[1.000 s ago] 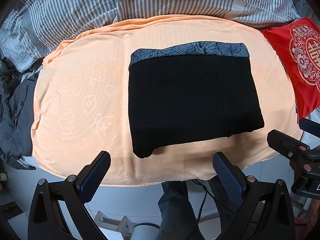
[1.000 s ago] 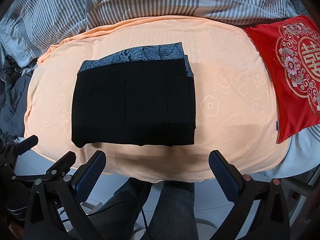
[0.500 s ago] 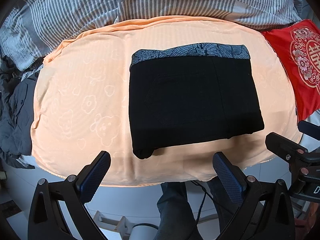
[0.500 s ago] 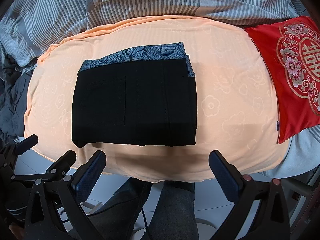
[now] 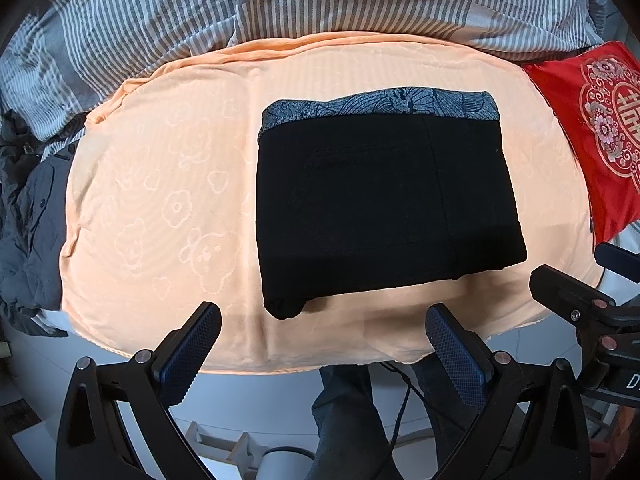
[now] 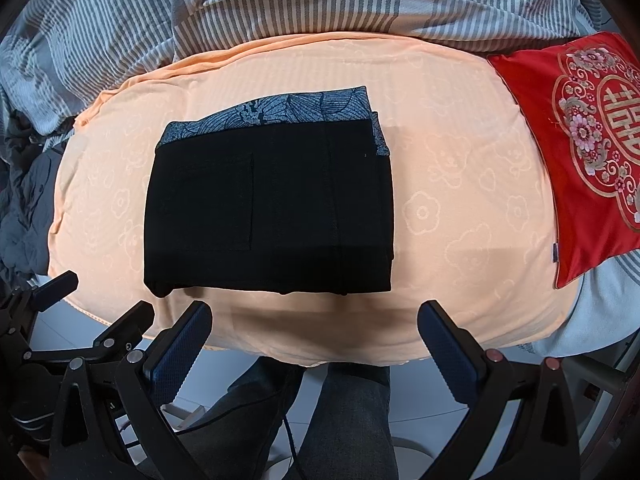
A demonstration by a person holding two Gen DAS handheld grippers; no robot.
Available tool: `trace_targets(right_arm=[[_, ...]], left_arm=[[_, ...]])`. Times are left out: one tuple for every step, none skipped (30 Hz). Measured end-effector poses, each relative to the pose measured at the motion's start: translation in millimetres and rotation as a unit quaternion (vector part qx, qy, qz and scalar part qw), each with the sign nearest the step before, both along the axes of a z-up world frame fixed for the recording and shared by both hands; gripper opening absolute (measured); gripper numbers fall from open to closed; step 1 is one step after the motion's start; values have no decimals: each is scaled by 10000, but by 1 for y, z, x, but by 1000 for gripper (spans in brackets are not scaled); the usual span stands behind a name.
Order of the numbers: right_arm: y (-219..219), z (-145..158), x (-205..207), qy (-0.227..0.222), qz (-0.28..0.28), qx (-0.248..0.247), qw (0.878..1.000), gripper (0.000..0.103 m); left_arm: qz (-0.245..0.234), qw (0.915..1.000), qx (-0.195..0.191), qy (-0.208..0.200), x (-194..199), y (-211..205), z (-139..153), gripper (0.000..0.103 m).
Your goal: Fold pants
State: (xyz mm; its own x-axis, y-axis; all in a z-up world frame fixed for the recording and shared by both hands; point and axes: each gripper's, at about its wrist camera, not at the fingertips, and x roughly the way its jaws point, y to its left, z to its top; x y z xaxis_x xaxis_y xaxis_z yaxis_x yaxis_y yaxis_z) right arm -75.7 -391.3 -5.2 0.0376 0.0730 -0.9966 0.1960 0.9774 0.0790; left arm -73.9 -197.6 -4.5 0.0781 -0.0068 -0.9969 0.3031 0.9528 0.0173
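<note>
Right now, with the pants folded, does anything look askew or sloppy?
Mostly tidy. The folded pants lie flat on the peach cover, but their near-left corner bulges out past the bottom edge. Both grippers, left and right, are open and clear.

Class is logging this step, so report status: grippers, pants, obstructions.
Left gripper and right gripper open, empty. Black pants folded on orange blanket. Nothing in the way.

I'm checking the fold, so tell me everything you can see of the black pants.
The black pants lie folded into a flat, compact rectangle on the peach blanket. A blue-grey leaf-patterned lining strip shows along the far edge. A stitched patch pocket faces up, and the near left corner bulges slightly. Neither tool touches them.
</note>
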Motion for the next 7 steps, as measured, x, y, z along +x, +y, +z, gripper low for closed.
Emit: trace_targets(right_arm=[[0, 0, 0, 1, 1, -2, 10000, 103], [0, 0, 1, 0, 2, -5, 10000, 103], [-1, 0, 2, 0, 8, -2, 10000, 103], [-1, 0, 2, -1, 10, -4, 10000, 103], [-2, 0, 2, -2, 10, -2, 10000, 103], [-2, 0, 2, 0, 13, -5, 10000, 103], [-2, 0, 2, -1, 18, -6, 10000, 103]], left_arm=[[-13, 10000, 3, -48, 0, 0, 1, 103], [-31, 10000, -8, -82, -1, -1, 2, 103], [-44, 9999, -28, -97, -1, -1, 3, 102], [-49, 9999, -36, -96, 0, -1, 3, 102], [-49, 9999, -48, -88, 0, -1, 3, 102], [-45, 9999, -55, -74, 0, -1, 3, 102], [-37, 10000, -61, -48, 0, -1, 2, 103]])
